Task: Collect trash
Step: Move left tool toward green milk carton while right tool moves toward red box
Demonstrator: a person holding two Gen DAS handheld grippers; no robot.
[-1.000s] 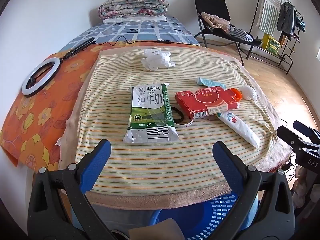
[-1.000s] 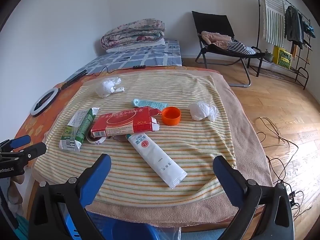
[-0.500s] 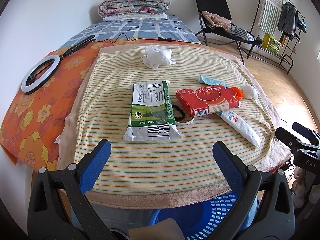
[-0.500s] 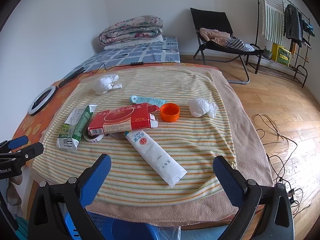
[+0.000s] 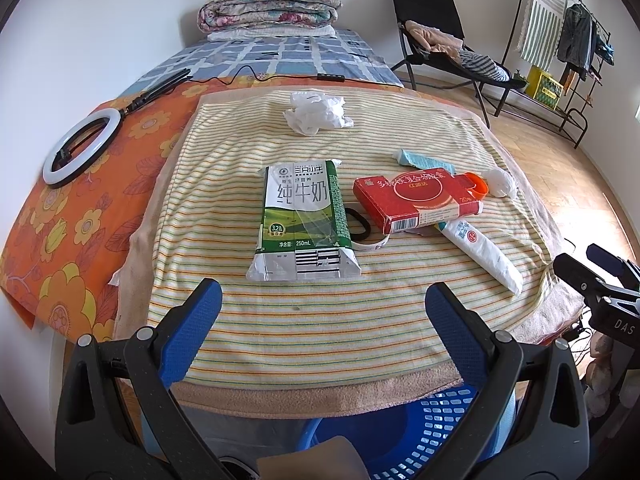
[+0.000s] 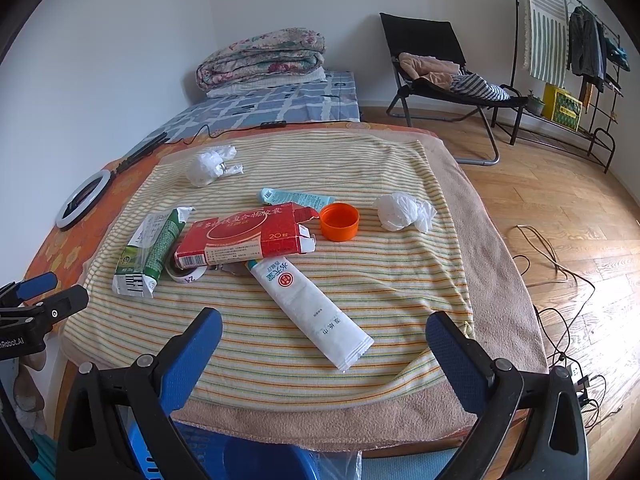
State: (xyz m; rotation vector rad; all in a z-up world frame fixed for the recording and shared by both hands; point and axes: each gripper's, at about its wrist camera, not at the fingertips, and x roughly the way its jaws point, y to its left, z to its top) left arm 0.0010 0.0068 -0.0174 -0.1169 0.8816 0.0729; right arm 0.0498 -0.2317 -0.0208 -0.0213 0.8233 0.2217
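Both jaws are wide and hold nothing. The milk carton [image 5: 306,222] lies ahead of the left gripper [image 5: 322,322], the white tube [image 6: 310,306] ahead of the right gripper [image 6: 324,350].

I see a white round ring light [image 5: 80,146] on the orange flowery cloth [image 5: 60,216], and a folded flowery quilt [image 5: 268,6] far back.

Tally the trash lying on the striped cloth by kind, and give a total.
Crumpled white tissue wads: 2
Squeezed tubes, white and light blue: 2
Green-and-white milk carton: 1
Red cardboard box: 1
Orange plastic cap: 1
White tape roll: 1
Total: 8
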